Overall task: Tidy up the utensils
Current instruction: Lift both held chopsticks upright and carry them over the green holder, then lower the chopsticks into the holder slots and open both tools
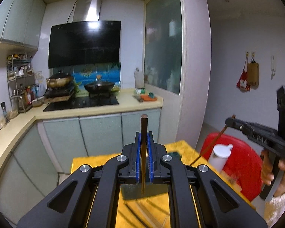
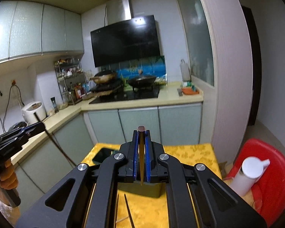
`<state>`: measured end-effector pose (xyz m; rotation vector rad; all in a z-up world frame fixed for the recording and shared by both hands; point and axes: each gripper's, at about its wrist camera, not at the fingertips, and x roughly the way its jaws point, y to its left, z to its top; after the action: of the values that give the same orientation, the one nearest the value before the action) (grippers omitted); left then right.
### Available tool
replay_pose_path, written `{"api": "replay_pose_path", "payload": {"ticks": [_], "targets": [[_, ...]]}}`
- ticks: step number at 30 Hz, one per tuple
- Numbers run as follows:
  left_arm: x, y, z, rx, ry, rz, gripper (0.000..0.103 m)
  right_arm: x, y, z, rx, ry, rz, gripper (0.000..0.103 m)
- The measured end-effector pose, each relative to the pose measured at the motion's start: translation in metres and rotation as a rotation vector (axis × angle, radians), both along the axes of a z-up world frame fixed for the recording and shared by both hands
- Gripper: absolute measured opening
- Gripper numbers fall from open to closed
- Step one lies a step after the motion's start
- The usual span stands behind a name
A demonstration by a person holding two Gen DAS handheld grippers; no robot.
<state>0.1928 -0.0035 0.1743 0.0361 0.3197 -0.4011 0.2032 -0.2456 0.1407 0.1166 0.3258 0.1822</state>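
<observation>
Left gripper clamps chopstick; right gripper clamps second chopstick. Both sticks' long axes upright, tips pointing down at dark holder, lower centre, directly beneath you.

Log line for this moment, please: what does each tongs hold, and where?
left tongs: shut on chopstick | right tongs: shut on second chopstick | both raised above yellow table | dark holder below | loose chopsticks on table
</observation>
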Motion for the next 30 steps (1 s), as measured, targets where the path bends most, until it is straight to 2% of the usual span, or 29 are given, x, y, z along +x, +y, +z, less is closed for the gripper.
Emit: {"api": "replay_pose_path", "payload": {"ticks": [3,7,12,19,26,27,28,29,30], "targets": [[0.018,-0.016,0.008,-0.01,-0.015,-0.002,0.006,0.014,0.0,0.001,-0.018,0.002,-0.018,0.007],[0.044,-0.038,-0.001,0.006,-0.005,0.004,0.006,0.036,0.0,-0.009,-0.028,0.047,-0.029,0.007],[0.073,-0.052,-0.036,0.019,0.063,0.008,0.006,0.063,0.004,-0.028,-0.05,0.114,-0.038,0.007],[0.089,-0.055,-0.084,0.07,0.136,0.041,0.006,0.083,0.014,-0.06,-0.074,0.186,-0.028,0.007],[0.095,-0.048,-0.102,0.075,0.176,0.065,0.008,0.089,0.022,-0.08,-0.073,0.216,-0.022,0.01],[0.095,-0.046,-0.101,0.073,0.175,0.065,0.01,0.09,0.021,-0.079,-0.069,0.218,-0.017,0.01],[0.093,-0.045,-0.101,0.071,0.171,0.067,0.02,0.089,0.022,-0.078,-0.07,0.216,-0.018,0.012],[0.091,-0.044,-0.098,0.067,0.159,0.071,0.034,0.088,0.021,-0.077,-0.071,0.212,-0.02,0.021],[0.088,-0.042,-0.096,0.065,0.144,0.075,0.041,0.086,0.021,-0.076,-0.07,0.206,-0.024,0.028]]}}
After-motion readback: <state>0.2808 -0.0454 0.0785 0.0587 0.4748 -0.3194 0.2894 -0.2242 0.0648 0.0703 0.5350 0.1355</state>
